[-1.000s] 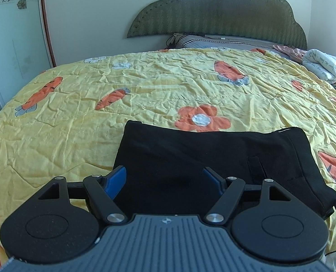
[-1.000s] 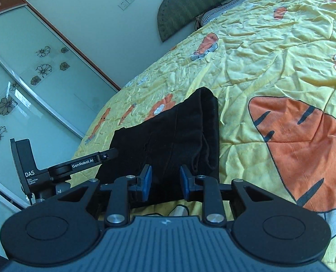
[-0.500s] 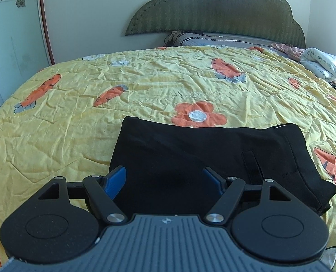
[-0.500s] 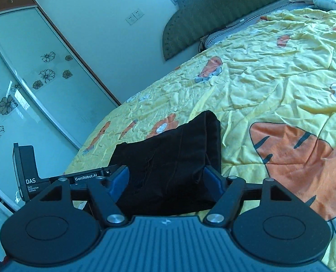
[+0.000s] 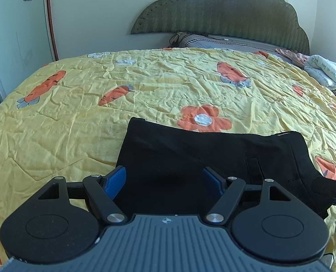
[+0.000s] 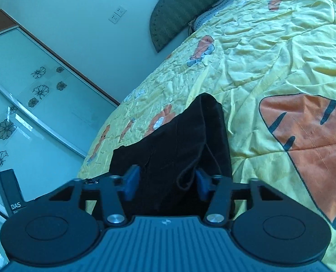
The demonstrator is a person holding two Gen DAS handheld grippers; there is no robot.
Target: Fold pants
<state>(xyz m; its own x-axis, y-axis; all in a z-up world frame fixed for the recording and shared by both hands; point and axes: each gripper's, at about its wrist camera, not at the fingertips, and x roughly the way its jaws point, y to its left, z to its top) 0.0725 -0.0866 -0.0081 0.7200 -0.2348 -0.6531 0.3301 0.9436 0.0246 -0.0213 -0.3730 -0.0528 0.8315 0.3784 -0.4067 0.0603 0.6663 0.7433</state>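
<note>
Pants, black, matte, folded rectangular on crinkled quilt.

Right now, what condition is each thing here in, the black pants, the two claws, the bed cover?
Pants: folded into a flat black bundle, lying on the quilt.
Left claw: wide open over the pants' near edge, gripping nothing.
Right claw: has just been closing, pants' end between its pads; grip unclear.
Quilt: spread out, wrinkled.
Pillow: lying at the headboard.
</note>
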